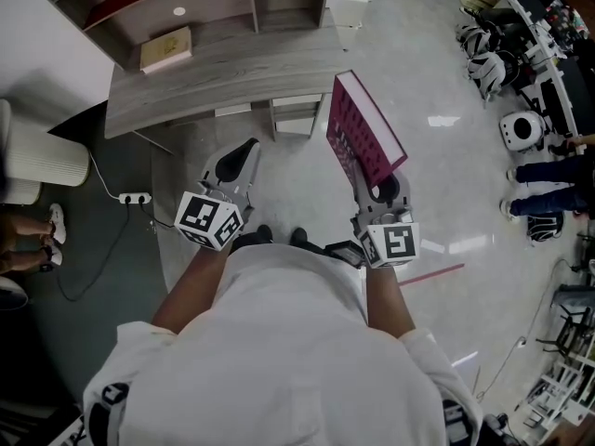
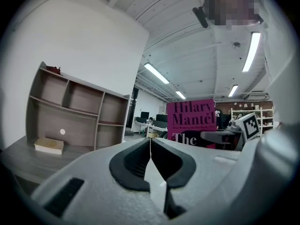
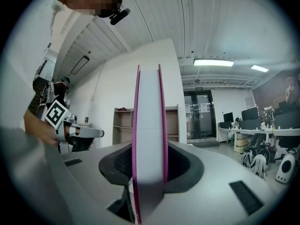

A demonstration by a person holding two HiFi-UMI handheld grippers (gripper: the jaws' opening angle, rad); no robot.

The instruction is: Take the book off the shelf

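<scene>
My right gripper (image 1: 374, 188) is shut on a magenta hardback book (image 1: 361, 130), held upright on its edge in front of me, away from the shelf. In the right gripper view the book's white page edge (image 3: 149, 139) fills the gap between the jaws. From the left gripper view the book's cover (image 2: 192, 121) faces me with white lettering. My left gripper (image 1: 247, 149) hangs to the book's left, its jaws shut with nothing in them (image 2: 150, 143). The wooden cubby shelf (image 1: 186, 3) stands on the desk ahead.
A grey wood desk (image 1: 232, 72) carries the shelf and a beige book (image 1: 165, 49) lying flat. A power strip with a cable (image 1: 136, 197) lies on the dark floor at left. Office desks, helmets and a person's legs (image 1: 539, 179) are at right.
</scene>
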